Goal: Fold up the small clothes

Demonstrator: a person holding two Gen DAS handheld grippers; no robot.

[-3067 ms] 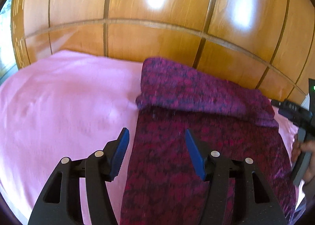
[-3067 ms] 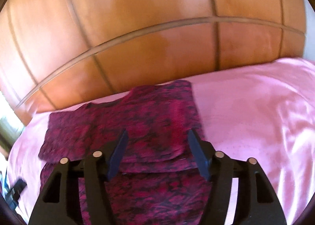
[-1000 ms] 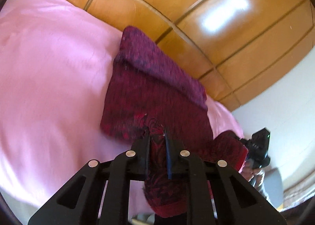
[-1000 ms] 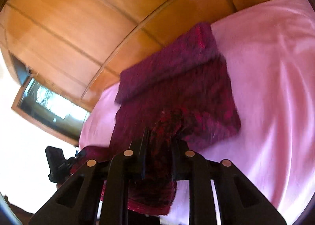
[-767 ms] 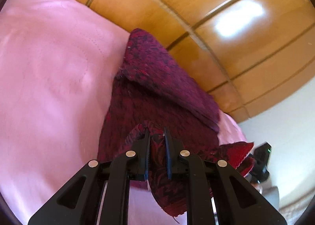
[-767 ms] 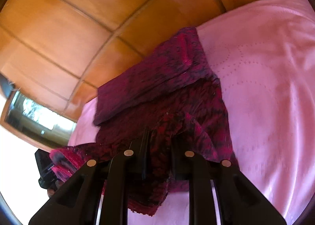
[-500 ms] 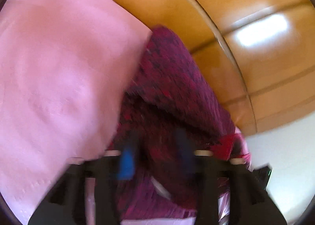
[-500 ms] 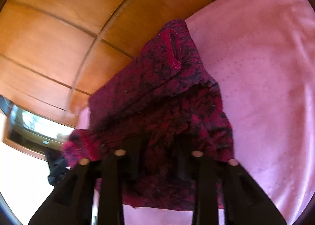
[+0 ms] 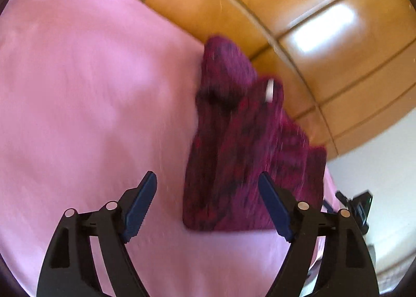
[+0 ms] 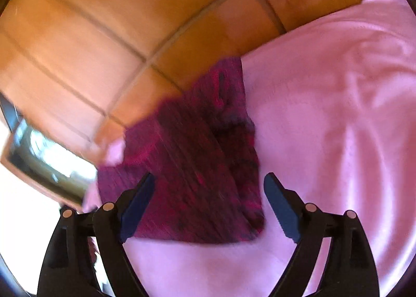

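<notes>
A dark red and black knit garment (image 9: 249,146) lies folded in layers on the pink bedsheet (image 9: 78,89), close to the wooden headboard. My left gripper (image 9: 208,203) is open and empty, just in front of the garment's near left corner. In the right wrist view the same garment (image 10: 192,167) lies ahead. My right gripper (image 10: 209,203) is open and empty over its near edge. The right gripper's body (image 9: 360,208) shows at the right edge of the left wrist view. Both views are motion-blurred.
A glossy wooden panelled headboard (image 9: 299,11) runs behind the bed. The pink sheet (image 10: 338,115) spreads to the right of the garment. A window or screen (image 10: 39,156) shows at the far left of the right wrist view. A white wall (image 9: 384,154) lies to the right.
Both grippers were shut on the garment's lower edge, carried it up over the rest, then opened and let it go. The garment now lies folded shorter; both grippers have pulled back.
</notes>
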